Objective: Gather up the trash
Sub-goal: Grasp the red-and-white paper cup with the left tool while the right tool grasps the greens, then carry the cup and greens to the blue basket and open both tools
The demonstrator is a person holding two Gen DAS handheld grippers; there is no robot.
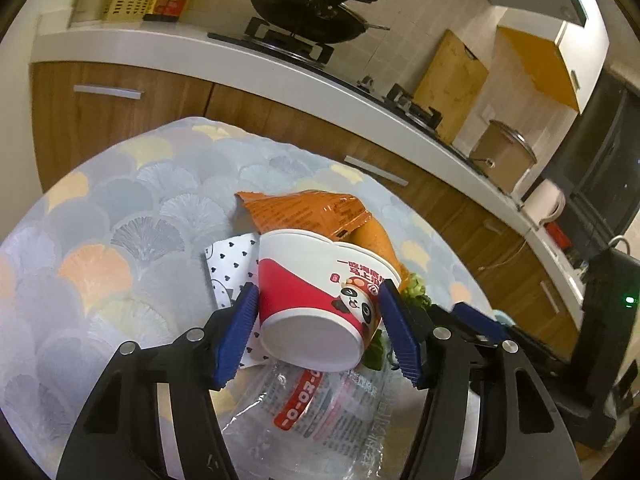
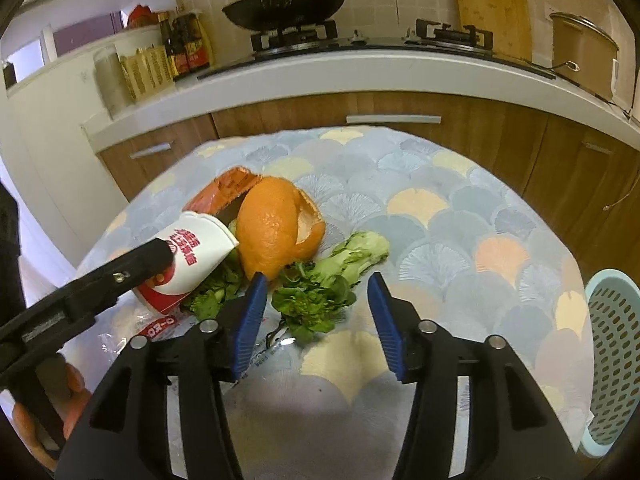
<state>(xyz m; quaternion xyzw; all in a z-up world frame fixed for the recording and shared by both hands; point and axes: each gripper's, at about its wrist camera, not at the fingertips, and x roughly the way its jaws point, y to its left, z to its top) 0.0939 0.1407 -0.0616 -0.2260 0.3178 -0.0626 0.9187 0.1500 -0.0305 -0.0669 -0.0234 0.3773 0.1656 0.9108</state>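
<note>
Left wrist view: the left gripper [image 1: 318,312] has its jaws clenched on a red-and-white paper cup [image 1: 320,300], one blue pad on each side of the cup's wall. The cup lies tilted, its white base toward the camera and its rim away. Under it lies a clear plastic wrapper [image 1: 320,408] with red print, and to its left a white napkin [image 1: 230,264] with small black hearts. Behind the cup sits an orange snack bag [image 1: 304,210], torn open, touching an orange peel [image 1: 376,240] at its right. Bits of greens [image 1: 416,290] show just past the right pad. All of it rests on a bench [image 1: 100,240] covered by a cloth with a fan pattern. Beyond, a wok [image 1: 308,14] stands on a stove.

Right wrist view: the right gripper [image 2: 316,316] hangs above the bench [image 2: 460,220] with its jaws released and nothing between them. The greens [image 2: 324,280] lie just ahead of the pads, between them in the frame. The peel [image 2: 272,228] stands upright just behind the greens, with the bag [image 2: 224,194] behind it. At left the left gripper [image 2: 160,260] holds the cup [image 2: 196,256] tilted, its rim close beside the peel; whether they touch I cannot tell. The wrapper [image 2: 160,326] lies beneath. A pale blue basket [image 2: 612,352] stands at the right edge.
</note>
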